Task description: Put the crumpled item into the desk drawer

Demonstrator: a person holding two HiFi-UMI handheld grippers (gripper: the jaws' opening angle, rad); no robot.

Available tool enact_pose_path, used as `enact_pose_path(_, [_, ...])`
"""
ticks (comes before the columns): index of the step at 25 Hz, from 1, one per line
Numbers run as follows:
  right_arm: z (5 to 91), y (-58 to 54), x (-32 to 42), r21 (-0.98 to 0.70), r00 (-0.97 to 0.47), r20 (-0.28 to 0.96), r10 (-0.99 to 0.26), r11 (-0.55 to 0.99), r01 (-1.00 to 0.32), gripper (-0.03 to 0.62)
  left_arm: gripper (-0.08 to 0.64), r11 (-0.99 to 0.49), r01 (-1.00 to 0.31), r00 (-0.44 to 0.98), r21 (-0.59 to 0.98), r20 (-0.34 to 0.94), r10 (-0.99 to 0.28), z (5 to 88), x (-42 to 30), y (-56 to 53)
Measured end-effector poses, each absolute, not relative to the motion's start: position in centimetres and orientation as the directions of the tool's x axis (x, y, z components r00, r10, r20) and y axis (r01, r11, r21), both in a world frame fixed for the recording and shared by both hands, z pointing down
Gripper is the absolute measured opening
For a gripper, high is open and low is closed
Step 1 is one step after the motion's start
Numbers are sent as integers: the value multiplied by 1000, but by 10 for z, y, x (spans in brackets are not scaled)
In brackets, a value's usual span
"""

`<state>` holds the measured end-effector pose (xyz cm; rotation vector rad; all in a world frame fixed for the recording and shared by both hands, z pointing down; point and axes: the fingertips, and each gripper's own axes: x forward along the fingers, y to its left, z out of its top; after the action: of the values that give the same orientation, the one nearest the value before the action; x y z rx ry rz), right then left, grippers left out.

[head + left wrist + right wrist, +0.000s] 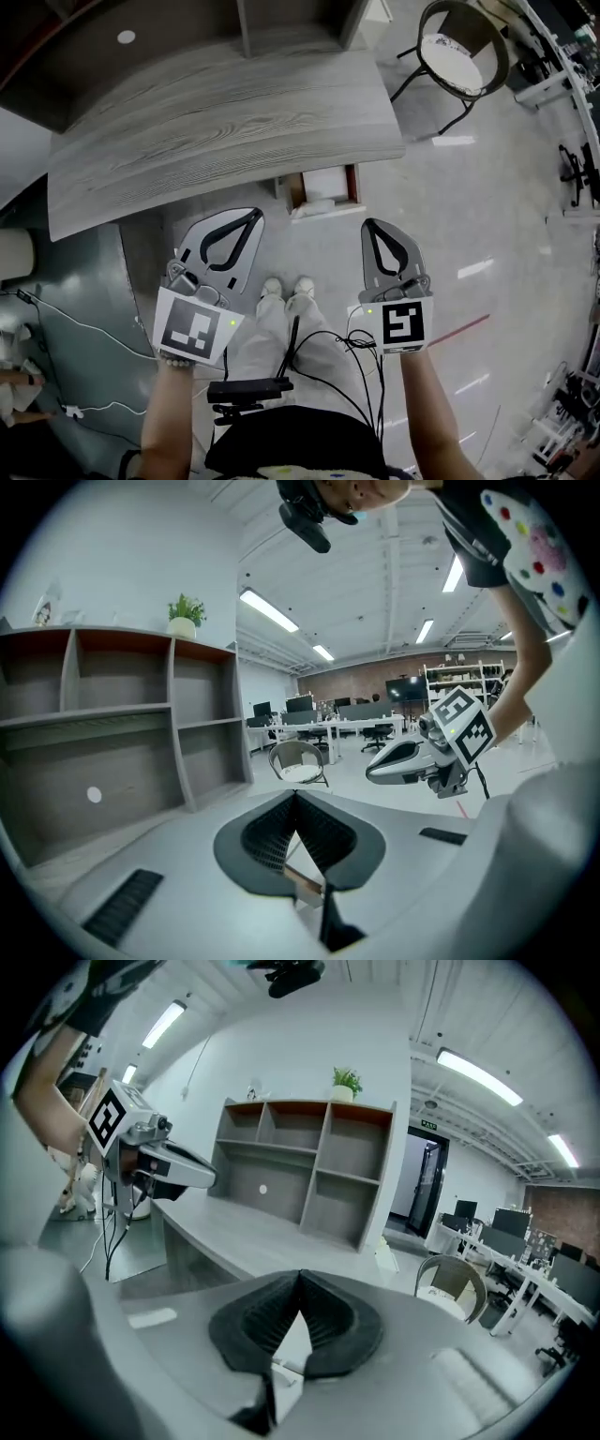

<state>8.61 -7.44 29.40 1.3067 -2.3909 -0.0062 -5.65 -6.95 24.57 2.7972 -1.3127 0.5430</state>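
- We hold our left gripper [234, 236] out low in front of us, jaws closed together with nothing between them.
- Our right gripper [384, 246] sits level beside it, closed and empty too.

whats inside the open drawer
The drawer shows a pale interior with something whitish in it, too small to identify. Its back part is hidden under the desk.

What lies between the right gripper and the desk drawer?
Only bare floor lies between the right gripper and the drawer; the head view shows it.

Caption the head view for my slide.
Shut, empty left tongs and right tongs near the open drawer under the desk.
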Motion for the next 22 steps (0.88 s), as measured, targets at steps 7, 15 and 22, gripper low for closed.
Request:
enact_pose_path(7, [230,-57,81,140,-497,256,-829,540,-830,9,6,-670,-709,609,-220,289,-739,201,-64,-48])
enact_pose_path(15, [173,-40,74,140,-523,159,-837,544,-827,9,6,-610,-780,578,-137,214,-787,161,-82,-30])
enact_pose_path(22, [146,-32,80,155,-523,98,-847,532,-832,9,7,-584,-801,567,-129,148,-810,137,-91,-24])
